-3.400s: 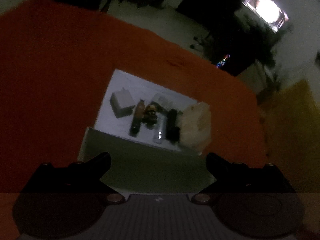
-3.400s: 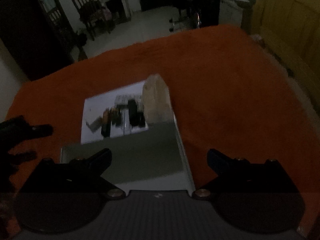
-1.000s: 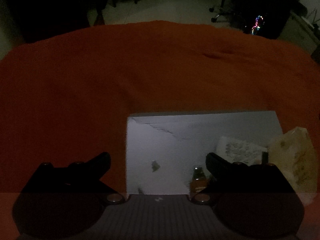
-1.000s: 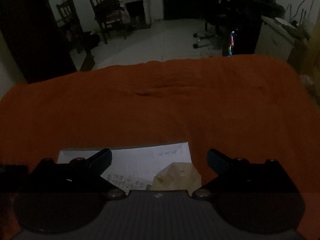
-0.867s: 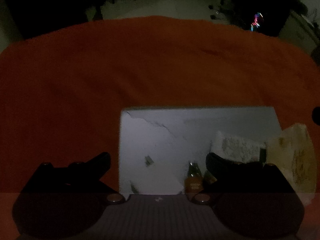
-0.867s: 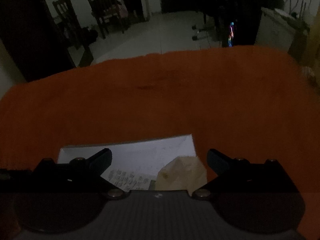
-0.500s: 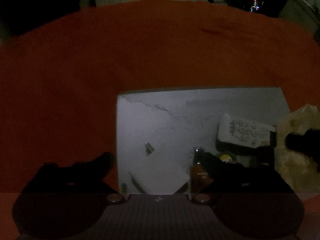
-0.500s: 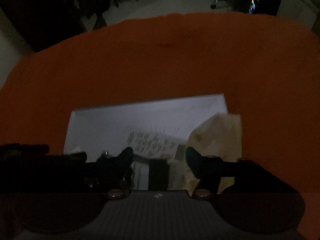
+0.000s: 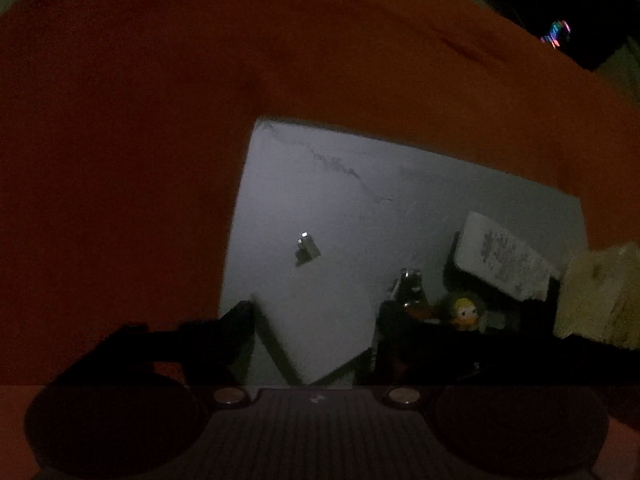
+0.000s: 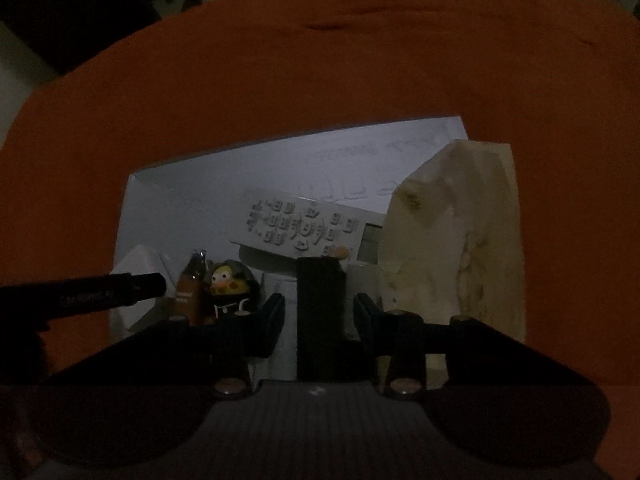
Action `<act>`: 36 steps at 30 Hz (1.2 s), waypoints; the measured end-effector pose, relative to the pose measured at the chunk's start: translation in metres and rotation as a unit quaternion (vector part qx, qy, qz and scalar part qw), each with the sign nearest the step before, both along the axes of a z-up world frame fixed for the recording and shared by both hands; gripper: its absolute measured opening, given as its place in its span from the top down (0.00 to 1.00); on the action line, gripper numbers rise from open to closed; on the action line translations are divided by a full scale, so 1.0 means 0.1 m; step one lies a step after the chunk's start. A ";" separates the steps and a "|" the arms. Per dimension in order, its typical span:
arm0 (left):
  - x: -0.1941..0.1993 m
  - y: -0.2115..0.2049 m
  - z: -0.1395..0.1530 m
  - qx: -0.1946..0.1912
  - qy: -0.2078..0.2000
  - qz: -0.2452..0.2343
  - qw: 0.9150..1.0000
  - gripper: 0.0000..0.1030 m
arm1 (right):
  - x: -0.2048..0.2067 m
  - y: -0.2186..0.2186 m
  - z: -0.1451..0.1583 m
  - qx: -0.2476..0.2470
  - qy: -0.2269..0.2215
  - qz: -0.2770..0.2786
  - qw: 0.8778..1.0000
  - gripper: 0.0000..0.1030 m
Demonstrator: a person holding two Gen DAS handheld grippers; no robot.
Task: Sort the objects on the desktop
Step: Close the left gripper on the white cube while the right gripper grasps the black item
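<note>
A: Left wrist view first. What's under your left tool (image 9: 316,322)?

B: Dim light. My left tool points steeply down over a white sheet (image 9: 340,184) lying on the orange cloth (image 9: 160,100) that covers the desk. A white block-shaped charger (image 9: 320,320) sits between the two fingers, its prongs (image 9: 306,246) sticking out at the far end. The jaws are closing; a gap shows on each side, so no pinch yet.

A: Anything else in that view?

B: To the right on the sheet: a small brown bottle (image 9: 408,292), a yellow-faced figurine (image 9: 464,312), a white remote (image 9: 504,260) and a pale crumpled bag (image 9: 600,292) at the sheet's right edge. The bottle is just beside my right-hand finger; contact is not clear.

A: Right wrist view?

B: My right tool (image 10: 320,320) is also angled down over the sheet (image 10: 224,184). A black rectangular object (image 10: 320,316) stands between its fingers. Jaws closing; narrow gaps remain on both sides, pads not yet pressing. Past it lies the remote (image 10: 304,232), button side up, one end hidden behind the bag (image 10: 452,248). Left of my fingers stand the figurine (image 10: 230,284) and the bottle (image 10: 194,288), touching or nearly so. A finger of the left tool (image 10: 88,294) reaches in from the left edge, over the white charger (image 10: 138,276).
</note>
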State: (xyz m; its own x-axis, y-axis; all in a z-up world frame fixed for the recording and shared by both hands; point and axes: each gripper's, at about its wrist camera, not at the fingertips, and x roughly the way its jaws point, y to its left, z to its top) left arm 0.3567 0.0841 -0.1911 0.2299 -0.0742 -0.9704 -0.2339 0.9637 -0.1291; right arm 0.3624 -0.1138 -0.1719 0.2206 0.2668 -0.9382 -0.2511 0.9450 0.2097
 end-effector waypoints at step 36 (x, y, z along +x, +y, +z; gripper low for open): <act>-0.18 -0.44 -0.08 0.076 -0.026 -0.153 0.985 0.50 | -0.09 0.15 -0.08 -0.048 -0.030 0.032 0.998 0.73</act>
